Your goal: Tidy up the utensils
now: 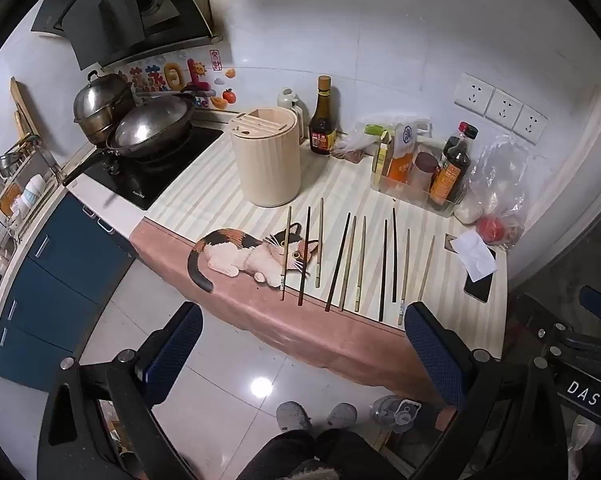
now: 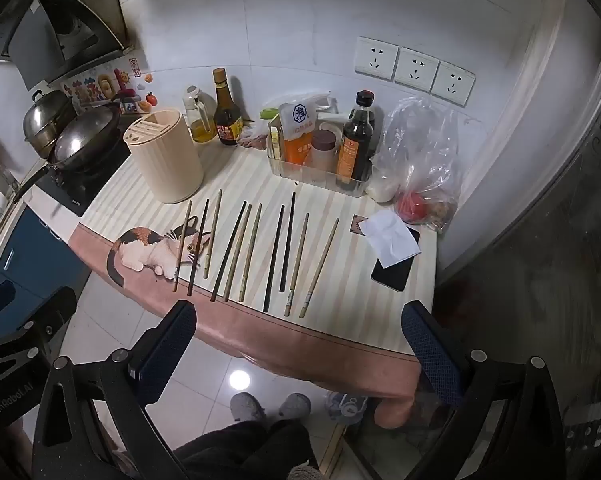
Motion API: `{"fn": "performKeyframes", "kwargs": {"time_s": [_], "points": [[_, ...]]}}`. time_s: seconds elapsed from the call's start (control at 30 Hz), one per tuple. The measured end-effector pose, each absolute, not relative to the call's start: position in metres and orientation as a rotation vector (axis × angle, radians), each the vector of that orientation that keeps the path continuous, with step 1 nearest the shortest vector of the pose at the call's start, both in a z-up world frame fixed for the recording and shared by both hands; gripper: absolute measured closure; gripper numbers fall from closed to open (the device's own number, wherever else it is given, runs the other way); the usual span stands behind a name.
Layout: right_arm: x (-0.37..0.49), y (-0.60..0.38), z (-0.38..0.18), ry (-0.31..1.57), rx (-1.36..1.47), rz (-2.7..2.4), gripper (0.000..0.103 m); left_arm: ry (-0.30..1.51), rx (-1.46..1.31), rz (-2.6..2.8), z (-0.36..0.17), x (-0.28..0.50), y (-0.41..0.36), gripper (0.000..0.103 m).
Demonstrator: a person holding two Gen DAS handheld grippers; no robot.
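Observation:
Several chopsticks (image 1: 356, 264) lie side by side on the striped table mat (image 1: 204, 204), some dark, some pale bamboo; they also show in the right wrist view (image 2: 252, 252). A beige cylindrical utensil holder (image 1: 266, 156) with a slotted top stands behind them, and shows in the right wrist view (image 2: 166, 156) too. My left gripper (image 1: 304, 344) is open and empty, held in front of the table edge, short of the chopsticks. My right gripper (image 2: 300, 344) is open and empty, also in front of the edge. The right gripper's body shows at the right of the left view (image 1: 580, 364).
A clear tray of sauce bottles (image 2: 320, 164) and plastic bags (image 2: 424, 160) stand at the back right. A phone under white paper (image 2: 394, 256) lies at the right. A soy bottle (image 2: 226, 110), wok (image 1: 152, 128) and steamer pot (image 1: 100, 102) are at the left. My feet (image 2: 268, 406) are below.

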State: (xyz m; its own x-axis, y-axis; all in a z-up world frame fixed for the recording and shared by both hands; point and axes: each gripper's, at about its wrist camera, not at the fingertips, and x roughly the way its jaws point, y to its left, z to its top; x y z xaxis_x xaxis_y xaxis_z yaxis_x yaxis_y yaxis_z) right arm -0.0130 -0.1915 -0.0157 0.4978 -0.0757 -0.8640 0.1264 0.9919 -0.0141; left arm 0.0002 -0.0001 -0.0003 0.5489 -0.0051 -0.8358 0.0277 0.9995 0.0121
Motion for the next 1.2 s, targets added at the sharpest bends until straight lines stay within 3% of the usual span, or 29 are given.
{"fn": "performKeyframes", "kwargs": {"time_s": [1.2], "points": [[-0.007,-0.195,-0.015,1.048,0.057,-0.124,0.000,0.995,0.046,-0.023,0.000,0.013,-0.010,0.000]]}}
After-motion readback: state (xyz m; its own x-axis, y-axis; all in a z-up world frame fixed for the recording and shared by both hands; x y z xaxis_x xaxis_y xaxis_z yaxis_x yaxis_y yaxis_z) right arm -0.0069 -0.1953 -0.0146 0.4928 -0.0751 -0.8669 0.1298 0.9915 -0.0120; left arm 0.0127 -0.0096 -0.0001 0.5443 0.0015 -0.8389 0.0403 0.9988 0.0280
